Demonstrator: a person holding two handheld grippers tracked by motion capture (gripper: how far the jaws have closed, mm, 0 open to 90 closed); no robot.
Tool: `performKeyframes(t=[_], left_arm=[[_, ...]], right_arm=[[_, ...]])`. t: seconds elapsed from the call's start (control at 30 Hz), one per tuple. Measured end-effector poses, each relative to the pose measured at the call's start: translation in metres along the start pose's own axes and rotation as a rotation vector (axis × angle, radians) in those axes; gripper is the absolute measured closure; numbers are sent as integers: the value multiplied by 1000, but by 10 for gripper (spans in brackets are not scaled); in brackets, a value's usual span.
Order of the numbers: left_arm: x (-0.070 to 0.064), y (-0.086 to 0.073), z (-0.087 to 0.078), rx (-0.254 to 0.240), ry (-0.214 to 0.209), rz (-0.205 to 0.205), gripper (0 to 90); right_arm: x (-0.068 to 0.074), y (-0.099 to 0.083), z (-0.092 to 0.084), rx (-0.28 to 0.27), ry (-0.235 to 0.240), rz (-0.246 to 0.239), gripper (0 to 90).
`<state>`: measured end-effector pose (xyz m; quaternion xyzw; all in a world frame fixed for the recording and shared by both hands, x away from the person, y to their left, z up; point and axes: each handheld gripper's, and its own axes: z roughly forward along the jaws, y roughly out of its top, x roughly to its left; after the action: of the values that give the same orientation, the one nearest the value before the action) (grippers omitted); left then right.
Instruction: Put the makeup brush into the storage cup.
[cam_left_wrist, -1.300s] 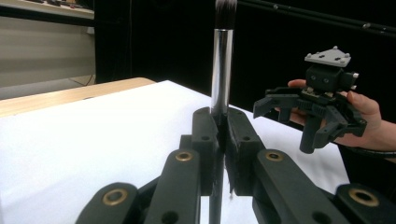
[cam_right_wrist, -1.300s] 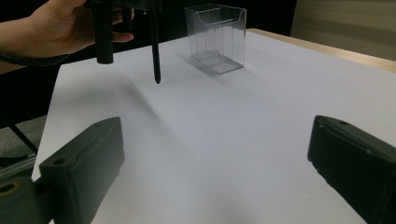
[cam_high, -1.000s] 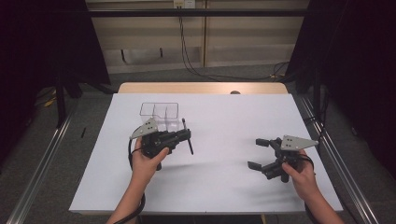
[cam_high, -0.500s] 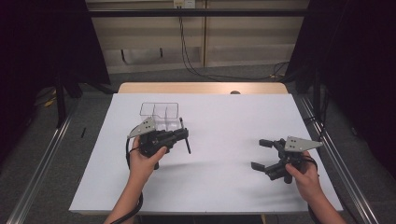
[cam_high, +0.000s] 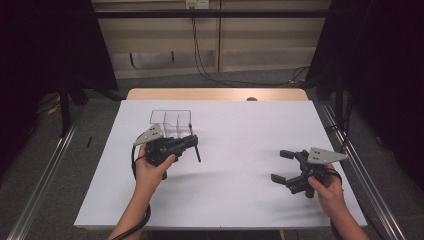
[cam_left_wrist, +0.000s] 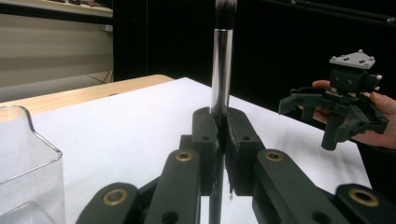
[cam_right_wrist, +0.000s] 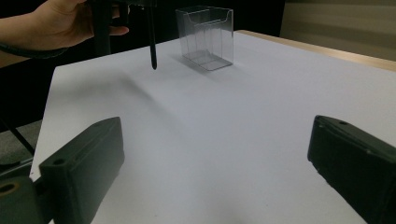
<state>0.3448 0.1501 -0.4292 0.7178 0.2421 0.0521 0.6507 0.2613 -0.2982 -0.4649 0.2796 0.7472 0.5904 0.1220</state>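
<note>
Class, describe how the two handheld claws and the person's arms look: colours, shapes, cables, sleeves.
Both the left claw and right claw are black, each topped by a grey three-cornered plate. Brass-coloured pivots mark the left linkages. A black cable trails along the left forearm. Forearms are sleeveless.

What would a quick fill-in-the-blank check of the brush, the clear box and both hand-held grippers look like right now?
1. The left hand-held gripper is shut on a makeup ____.
2. The right hand-held gripper's jaws stand ____ with nothing between them.
3. The clear organizer box stands on the white ____.
4. The makeup brush is held with its bristles pointing ____.

Missing words: brush; open; table; up
</note>
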Motion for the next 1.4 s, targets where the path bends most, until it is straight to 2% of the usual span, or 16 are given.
performKeyframes(t=[1.4], left_arm=[[19, 17, -15, 19, 80, 19, 834]], right_arm=[[2, -3, -5, -9, -5, -9, 35]])
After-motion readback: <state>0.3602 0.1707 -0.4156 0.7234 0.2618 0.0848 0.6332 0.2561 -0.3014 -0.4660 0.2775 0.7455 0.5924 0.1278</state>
